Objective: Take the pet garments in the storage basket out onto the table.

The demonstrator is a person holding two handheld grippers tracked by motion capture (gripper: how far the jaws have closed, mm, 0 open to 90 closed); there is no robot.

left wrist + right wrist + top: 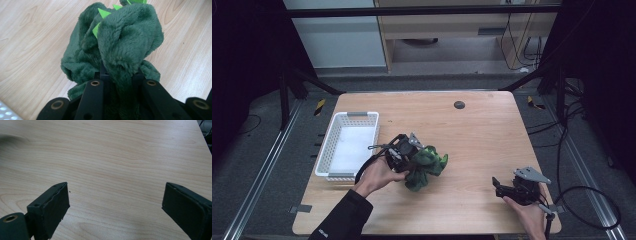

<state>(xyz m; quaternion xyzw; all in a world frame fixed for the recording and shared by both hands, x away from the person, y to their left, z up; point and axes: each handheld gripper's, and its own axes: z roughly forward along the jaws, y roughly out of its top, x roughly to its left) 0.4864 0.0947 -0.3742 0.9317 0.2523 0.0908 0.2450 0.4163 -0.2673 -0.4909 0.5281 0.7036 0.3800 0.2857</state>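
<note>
Near the middle of the wooden table (472, 135), slightly left of centre, the left gripper (412, 150) has its jaws clamped on a dark green plush toy (427, 167). From the left gripper view the toy (120, 47) bulges up between the two black jaws, its fleece pinched tight where they meet, and bright green felt spikes (103, 12) stick out along its top. The toy's loose lower part droops toward the tabletop; whether it touches the wood I cannot tell. The person's left hand (379, 175) wraps the gripper body from the near side, with a dark sleeve (342, 215) coming in from the bottom edge.

Just left of that gripper sits a white plastic basket (324, 155) with slotted walls, lying lengthwise from near to far beside the table's left edge. A corner of it shows at the bottom left of the left gripper view.

At the near right corner of the table, well apart from the toy, the right gripper (498, 186) is held low by the right hand (527, 210), its grey three-cornered plate (531, 175) on top. In the right gripper view its jaws stand wide apart with bare wood between them, holding nothing.

A small dark round disc (459, 105) is set in the far part of the tabletop.
</note>
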